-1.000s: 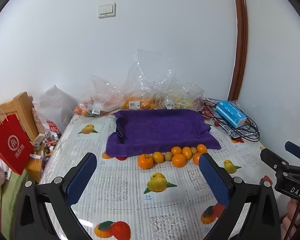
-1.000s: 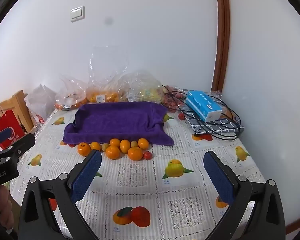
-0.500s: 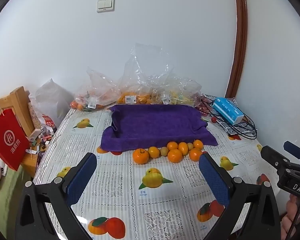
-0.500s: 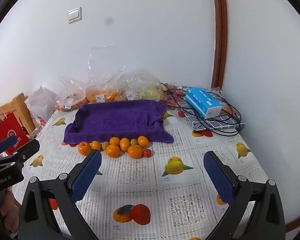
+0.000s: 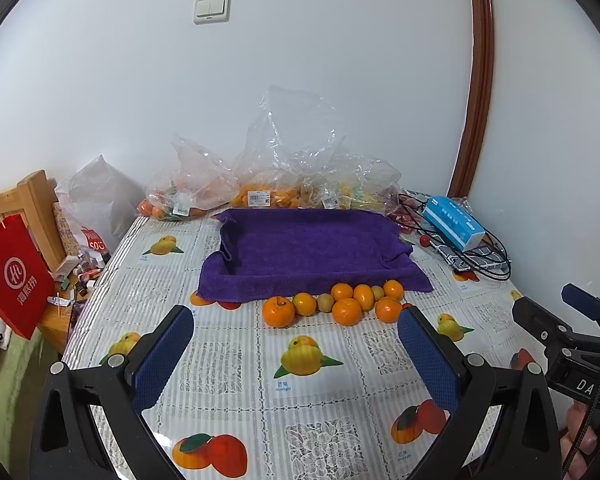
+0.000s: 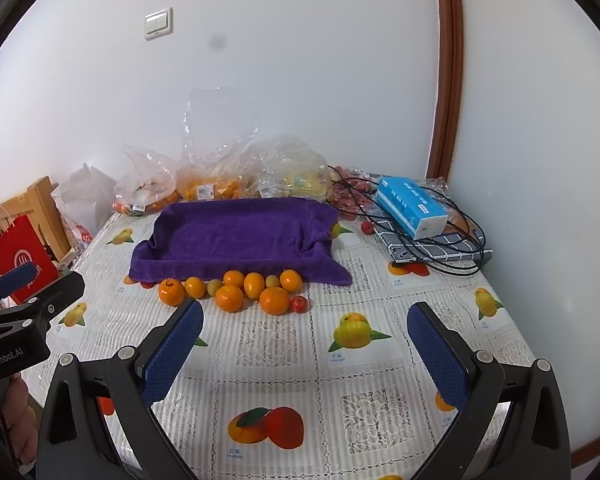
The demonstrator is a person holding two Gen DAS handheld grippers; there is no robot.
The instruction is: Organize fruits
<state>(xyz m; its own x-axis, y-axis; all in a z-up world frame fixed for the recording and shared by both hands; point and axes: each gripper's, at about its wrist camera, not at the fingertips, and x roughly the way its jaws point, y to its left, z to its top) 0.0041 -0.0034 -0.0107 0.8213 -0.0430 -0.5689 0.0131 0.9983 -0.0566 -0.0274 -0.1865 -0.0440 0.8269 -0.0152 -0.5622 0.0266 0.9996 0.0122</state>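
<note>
A purple towel (image 5: 312,248) lines a tray at the table's far middle, likely to cushion fruit. The loose oranges (image 6: 236,290) cluster along its near edge. Left gripper (image 5: 296,342) and right gripper (image 6: 306,340) hover nearer, tongs spread, empty.

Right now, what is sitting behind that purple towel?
Behind the purple towel, against the wall, sit clear plastic bags of fruit, orange in some and yellowish in another. The towel's raised back edge hides the bags' bottoms, so any loose fruit there cannot be seen.
</note>
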